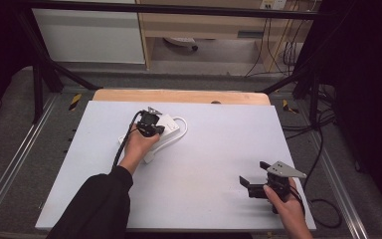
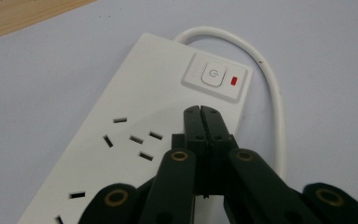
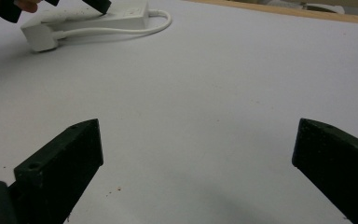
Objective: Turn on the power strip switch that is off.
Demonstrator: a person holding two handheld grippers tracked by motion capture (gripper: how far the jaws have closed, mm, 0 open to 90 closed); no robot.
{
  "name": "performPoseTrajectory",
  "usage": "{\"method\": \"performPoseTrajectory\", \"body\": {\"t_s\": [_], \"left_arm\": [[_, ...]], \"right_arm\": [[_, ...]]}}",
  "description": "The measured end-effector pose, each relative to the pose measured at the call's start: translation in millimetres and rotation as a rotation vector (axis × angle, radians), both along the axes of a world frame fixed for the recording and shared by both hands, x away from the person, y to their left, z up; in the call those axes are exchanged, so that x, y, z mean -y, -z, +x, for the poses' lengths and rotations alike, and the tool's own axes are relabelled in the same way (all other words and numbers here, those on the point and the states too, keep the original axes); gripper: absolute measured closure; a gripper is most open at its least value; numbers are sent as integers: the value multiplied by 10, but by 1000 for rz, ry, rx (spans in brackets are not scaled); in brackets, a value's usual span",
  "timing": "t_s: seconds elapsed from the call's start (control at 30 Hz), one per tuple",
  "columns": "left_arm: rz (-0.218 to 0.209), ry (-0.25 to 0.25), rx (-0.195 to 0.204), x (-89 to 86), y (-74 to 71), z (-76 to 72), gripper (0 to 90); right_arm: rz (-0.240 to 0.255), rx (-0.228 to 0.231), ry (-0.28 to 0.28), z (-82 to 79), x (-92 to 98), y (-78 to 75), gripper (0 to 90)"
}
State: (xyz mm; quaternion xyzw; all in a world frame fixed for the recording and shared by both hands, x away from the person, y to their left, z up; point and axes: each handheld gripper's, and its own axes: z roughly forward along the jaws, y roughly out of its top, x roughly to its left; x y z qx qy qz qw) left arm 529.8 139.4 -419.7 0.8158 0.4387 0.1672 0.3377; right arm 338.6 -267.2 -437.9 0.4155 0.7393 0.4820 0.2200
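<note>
On table, white power strip (image 2: pixel 135 135)

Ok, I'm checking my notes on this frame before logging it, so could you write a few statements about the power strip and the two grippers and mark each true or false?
1. The left gripper is shut above the white power strip. True.
2. The right gripper holds the strip's cable. False: it is open over bare table, far from it.
3. The indicator beside the power button is red. True.
4. A plug sits in the strip's sockets. False: the visible sockets are empty.
</note>
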Motion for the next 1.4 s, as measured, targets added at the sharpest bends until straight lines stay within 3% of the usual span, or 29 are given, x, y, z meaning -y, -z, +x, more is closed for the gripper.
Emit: {"method": "performPoseTrajectory", "body": {"t_s": [0.1,1.4], "left_arm": [[8,-1,-12,11,9,1,900],[-25,17,33,39,-14,-29,900]], "right_arm": [[1,0,1,1,4,0,23],[1,3,2,5,8,2,23]]}}
